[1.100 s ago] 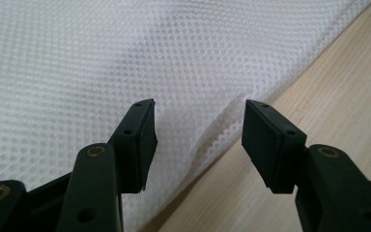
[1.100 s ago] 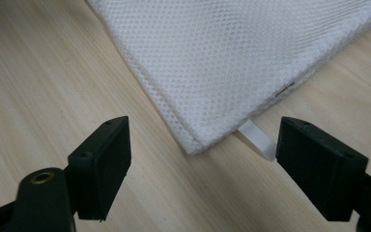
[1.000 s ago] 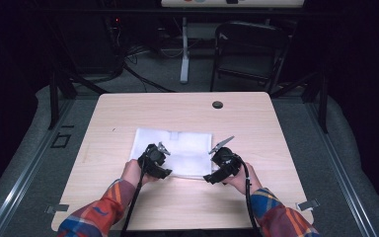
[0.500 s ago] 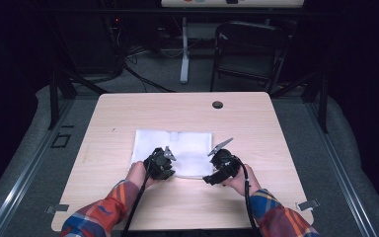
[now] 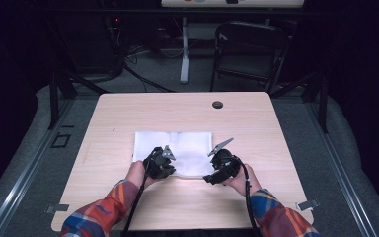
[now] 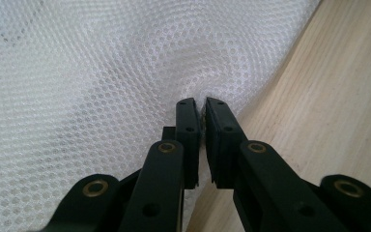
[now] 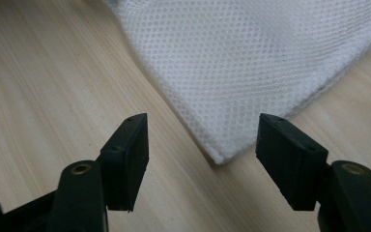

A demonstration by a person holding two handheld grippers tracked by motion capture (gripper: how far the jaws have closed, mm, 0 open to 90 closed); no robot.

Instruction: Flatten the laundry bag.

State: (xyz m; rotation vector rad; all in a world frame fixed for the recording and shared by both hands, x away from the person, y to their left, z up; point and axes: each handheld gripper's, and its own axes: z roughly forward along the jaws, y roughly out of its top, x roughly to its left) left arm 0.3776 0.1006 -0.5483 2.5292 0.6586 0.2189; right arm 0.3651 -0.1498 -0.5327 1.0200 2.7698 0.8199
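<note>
A white mesh cloth (image 5: 182, 145) lies folded flat on the middle of the wooden table (image 5: 128, 113). At its near left edge my left gripper (image 5: 162, 163) has just closed. In the left gripper view the jaws of the left gripper (image 6: 202, 104) pinch the edge of the mesh cloth (image 6: 101, 72) between the pads. My right gripper (image 5: 218, 170) sits at the near right corner. In the right gripper view the jaws of the right gripper (image 7: 203, 121) have been closing but stand apart, with the corner of the cloth (image 7: 251, 58) between them, untouched.
A dark cable hole (image 5: 217, 104) sits near the table's far edge. A folding chair (image 5: 249, 49) and cables stand on the floor beyond the table. Bare wood surrounds the cloth on all sides.
The left gripper's jaws have closed onto the cloth's near edge. The right gripper's jaws have narrowed a little. Both hands have stayed where they were.
</note>
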